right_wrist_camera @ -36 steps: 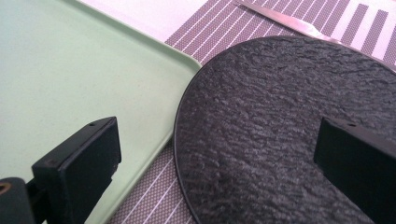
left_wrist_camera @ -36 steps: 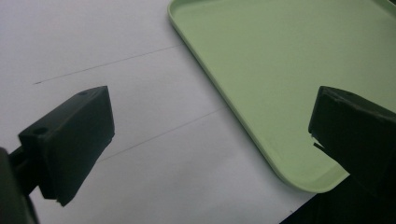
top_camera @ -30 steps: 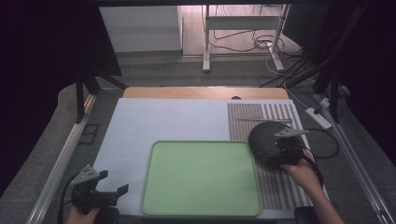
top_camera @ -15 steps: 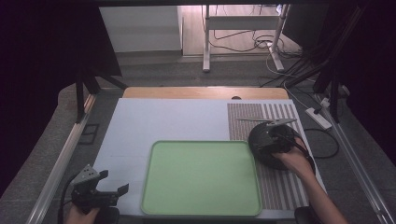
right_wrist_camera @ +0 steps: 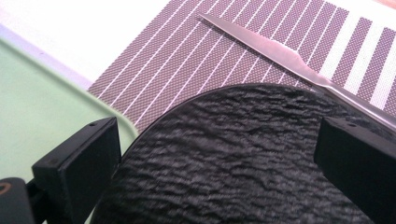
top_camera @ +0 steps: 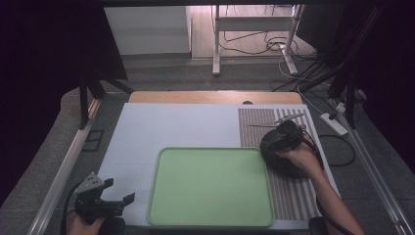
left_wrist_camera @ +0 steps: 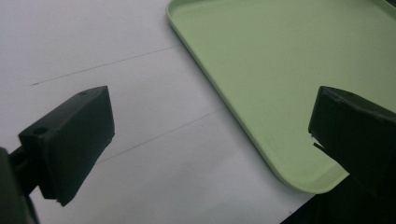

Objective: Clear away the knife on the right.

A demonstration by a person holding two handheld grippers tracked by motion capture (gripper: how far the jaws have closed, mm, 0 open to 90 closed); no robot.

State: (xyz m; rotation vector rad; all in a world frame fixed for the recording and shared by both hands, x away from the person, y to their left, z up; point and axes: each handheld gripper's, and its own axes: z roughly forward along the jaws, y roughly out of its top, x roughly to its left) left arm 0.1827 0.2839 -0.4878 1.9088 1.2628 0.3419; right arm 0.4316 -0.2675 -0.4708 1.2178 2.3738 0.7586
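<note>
Right gripper (right_wrist_camera: 215,154): jaws spread — over black plate (right_wrist_camera: 233,154)
Knife (right_wrist_camera: 280,51): on striped mat (right_wrist_camera: 187,51), beside plate
Left gripper (left_wrist_camera: 210,140): jaws spread — by green tray (left_wrist_camera: 280,70) corner

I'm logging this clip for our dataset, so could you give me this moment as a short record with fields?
setting: white table with a striped placemat
tray: green tray, nothing on it
plate: black textured plate on the placemat, right of the tray
knife: knife lying on the placemat beyond the plate, over its far rim
right gripper: right gripper open above the plate
left gripper: left gripper open, at the table's near left corner
</note>
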